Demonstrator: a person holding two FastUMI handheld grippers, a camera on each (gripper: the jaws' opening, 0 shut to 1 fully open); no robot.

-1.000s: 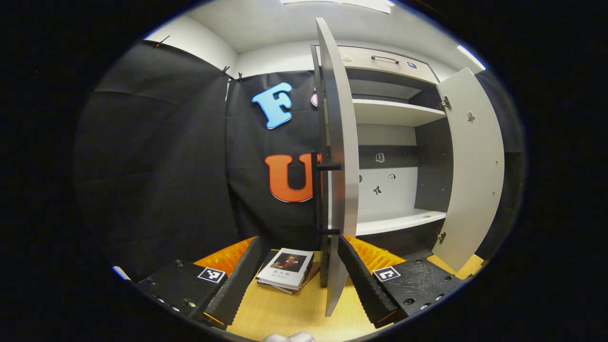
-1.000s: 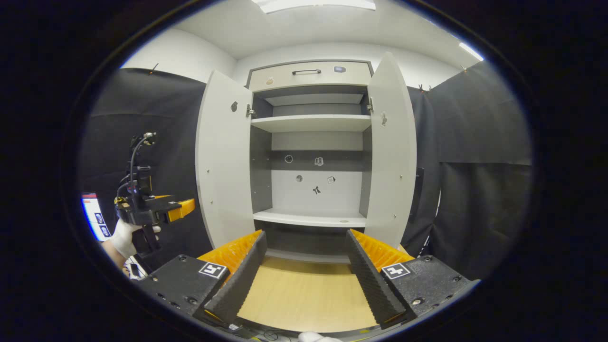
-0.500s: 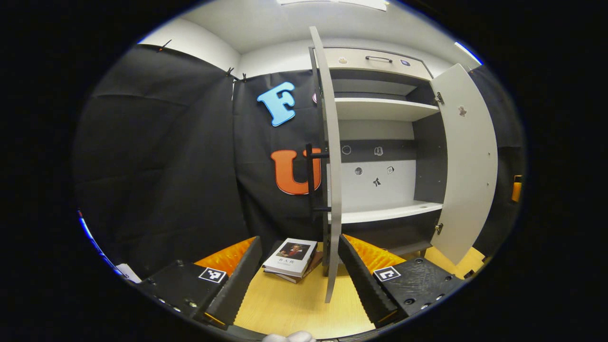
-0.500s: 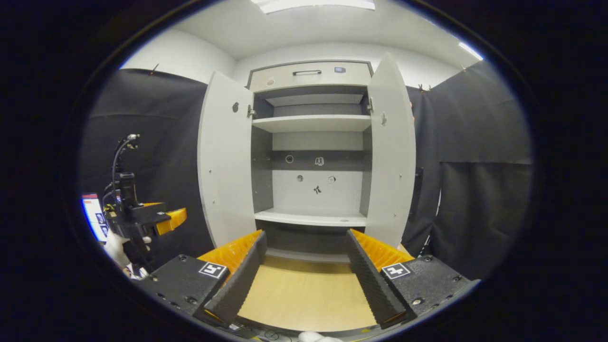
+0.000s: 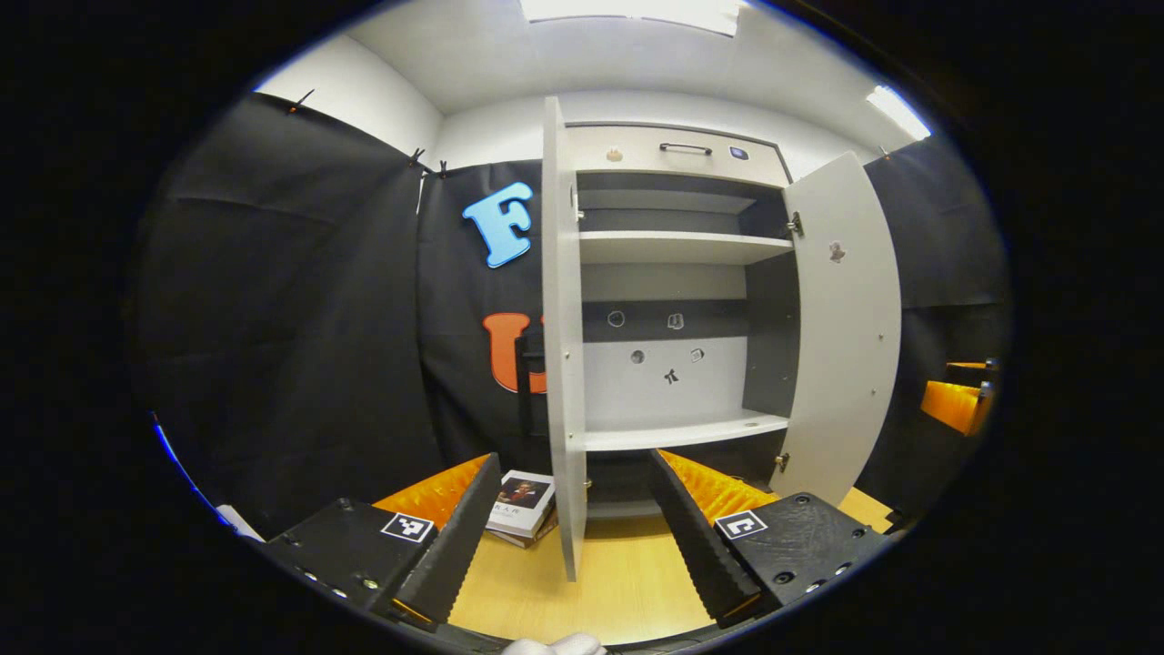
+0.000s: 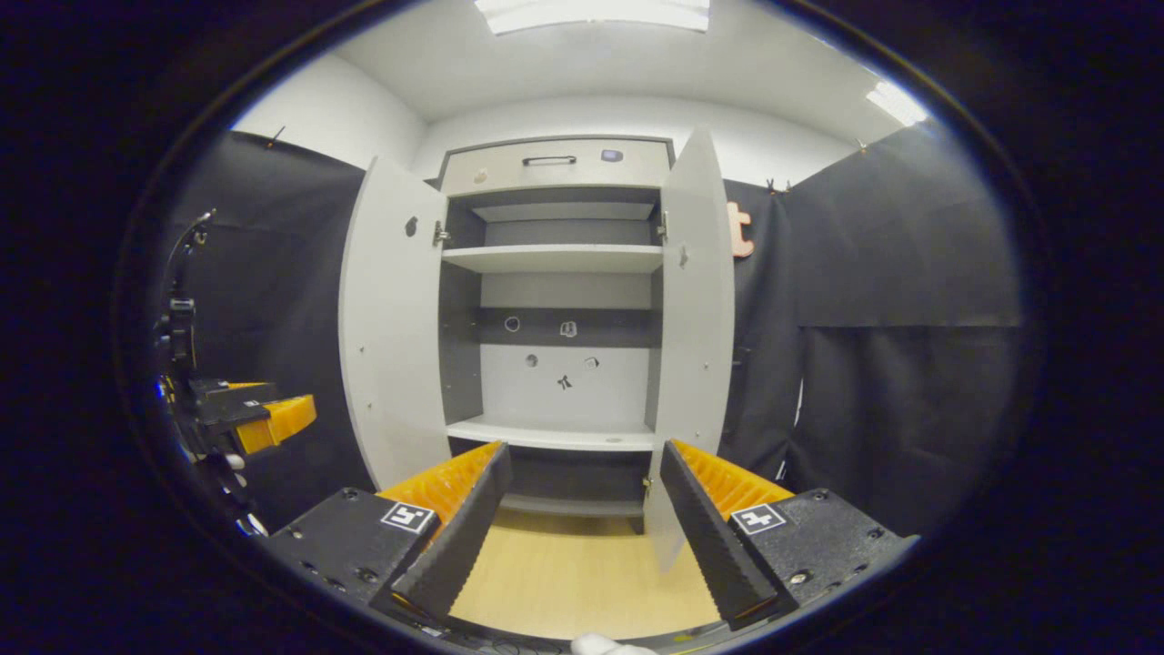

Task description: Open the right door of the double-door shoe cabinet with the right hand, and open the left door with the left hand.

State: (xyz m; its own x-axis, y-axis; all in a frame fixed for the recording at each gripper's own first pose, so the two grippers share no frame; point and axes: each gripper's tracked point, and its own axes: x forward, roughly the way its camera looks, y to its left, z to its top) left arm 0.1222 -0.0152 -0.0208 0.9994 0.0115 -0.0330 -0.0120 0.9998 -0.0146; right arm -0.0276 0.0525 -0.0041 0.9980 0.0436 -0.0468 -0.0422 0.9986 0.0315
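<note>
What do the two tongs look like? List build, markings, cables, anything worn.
Left tongs and right tongs match: two long tapered fingers with ribbed inner faces, each on a black screwed block bearing a square black-and-white marker. Seen from the right gripper view, the left tongs carry a looping black cable on top. A white glove shows at the bottom edge.

No words or numbers can be read. The book (image 5: 519, 506) on the floor has a cover too small to make out. Small stickers (image 5: 670, 376) on the cabinet's back panel (image 5: 655, 391) are pictures, not writing.
</note>
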